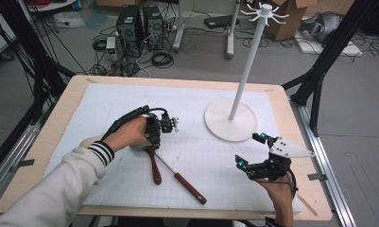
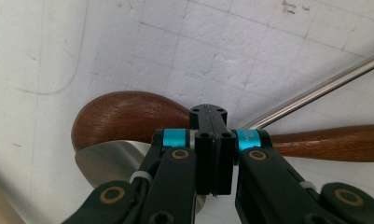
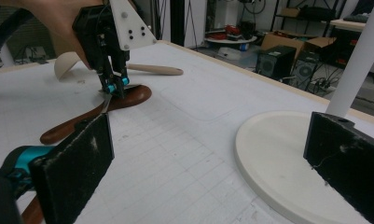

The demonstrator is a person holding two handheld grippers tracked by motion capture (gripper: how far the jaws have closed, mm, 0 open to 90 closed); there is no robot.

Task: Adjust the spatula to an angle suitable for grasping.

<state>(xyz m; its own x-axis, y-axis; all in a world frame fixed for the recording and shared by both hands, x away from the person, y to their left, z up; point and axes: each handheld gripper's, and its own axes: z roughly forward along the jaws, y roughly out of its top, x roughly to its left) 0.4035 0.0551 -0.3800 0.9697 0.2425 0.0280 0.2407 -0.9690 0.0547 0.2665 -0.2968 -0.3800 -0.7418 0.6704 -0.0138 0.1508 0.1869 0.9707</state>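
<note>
Item: dark wooden spoon (image 1: 153, 166), left-centre of the high view beside a steel-bladed spatula (image 1: 187, 183); left gripper (image 2: 211, 140) clenched at its bowl, holding unclear; right gripper (image 1: 253, 150) released, idle; lift level, slowly.

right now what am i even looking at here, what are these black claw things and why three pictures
A person sits at a table holding a hand-held gripper in each hand; no robot is involved. The high view looks down from above the person. The other two come from small cameras riding on each gripper, looking along its black jaws.

On the white gridded mat lie a wooden spoon, a steel utensil with a reddish handle, a pale light-wood spoon and a white stand with hooks on top.

The left gripper has its jaws shut, right over the spot where the steel blade meets the wooden spoon; whether it pinches either one is hard to tell. The right gripper waits with jaws open, holding nothing.
</note>
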